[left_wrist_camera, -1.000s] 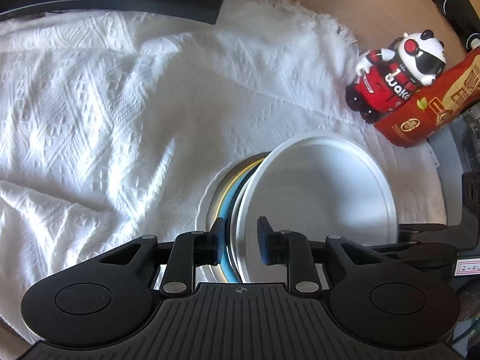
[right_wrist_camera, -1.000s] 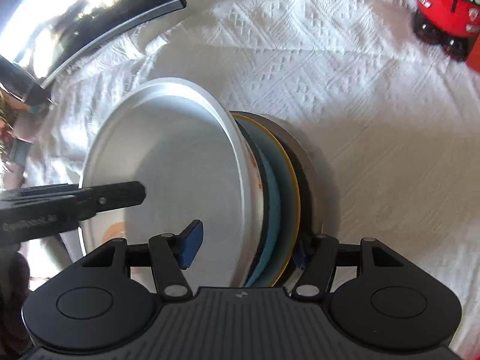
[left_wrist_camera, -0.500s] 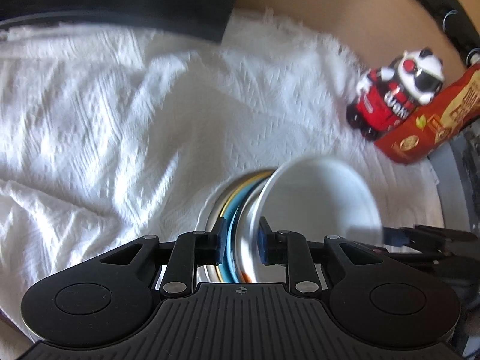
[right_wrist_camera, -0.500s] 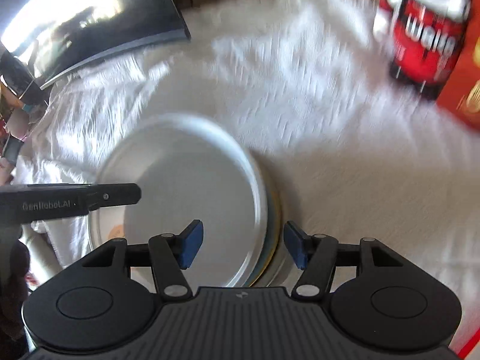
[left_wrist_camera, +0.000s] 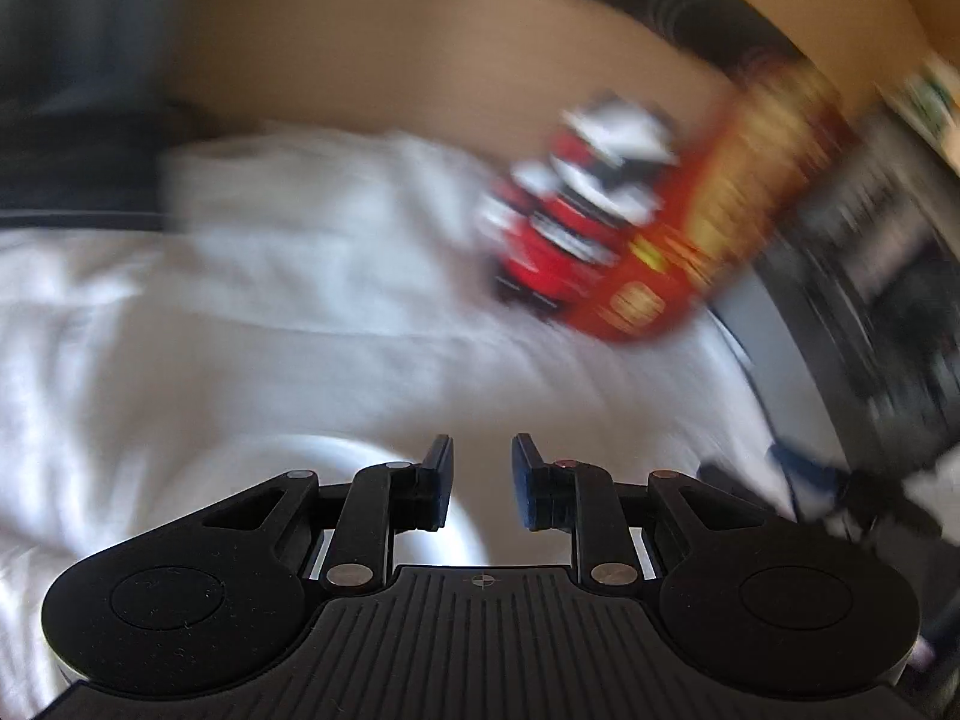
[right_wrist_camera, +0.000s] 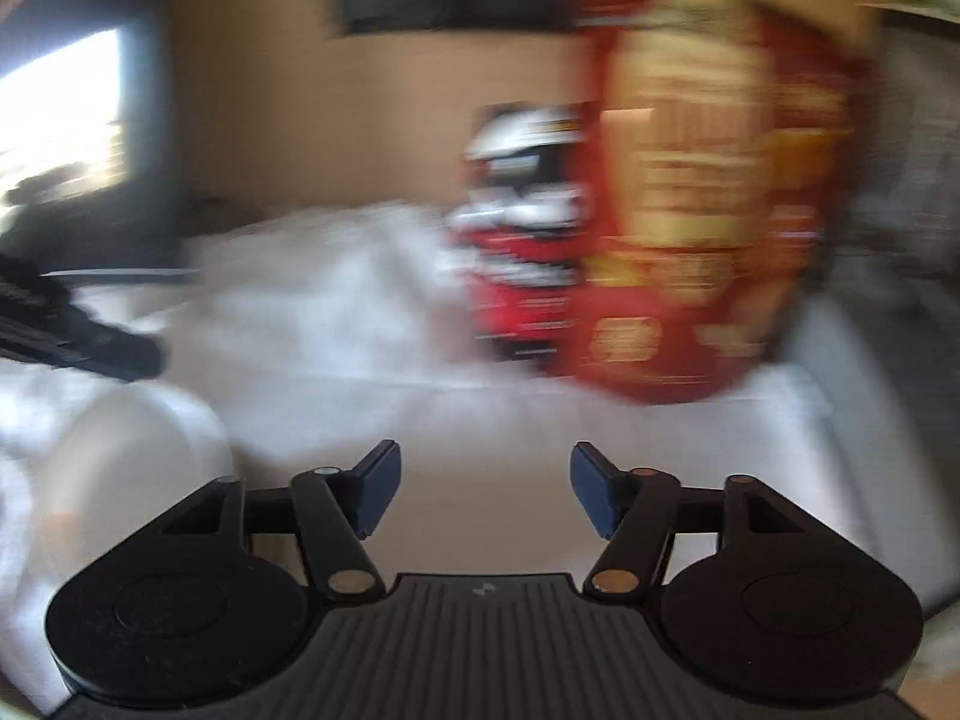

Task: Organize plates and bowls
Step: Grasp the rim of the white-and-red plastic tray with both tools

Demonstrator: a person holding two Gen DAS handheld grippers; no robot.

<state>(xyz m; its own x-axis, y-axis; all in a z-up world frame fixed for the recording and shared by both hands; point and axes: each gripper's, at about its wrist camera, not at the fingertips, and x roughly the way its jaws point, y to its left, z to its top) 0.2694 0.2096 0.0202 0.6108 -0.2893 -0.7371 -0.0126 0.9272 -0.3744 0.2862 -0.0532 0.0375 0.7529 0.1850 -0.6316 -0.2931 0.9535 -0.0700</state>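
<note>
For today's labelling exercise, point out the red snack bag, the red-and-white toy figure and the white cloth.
Red snack bag (right_wrist_camera: 708,228): right wrist view, on its blurred front panel.
Toy figure (left_wrist_camera: 576,222): left wrist view, on its red body.
White cloth (left_wrist_camera: 270,360): left wrist view, on a bare stretch.

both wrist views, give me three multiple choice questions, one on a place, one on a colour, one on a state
1. Where does the panda toy stand relative to the red bag?
A. on top of it
B. beside it, on its left in both views
C. far from it

2. What colour is the cloth?
A. white
B. green
C. black

3. How is the right tool?
A. shut on a plate
B. shut on the bag
C. open, holding nothing

Answers:
1 B: in both blurred views the toy sits right against the bag's left side.
2 A: the cloth reads white throughout.
3 C: its fingers stand wide apart with only cloth between them.
</note>
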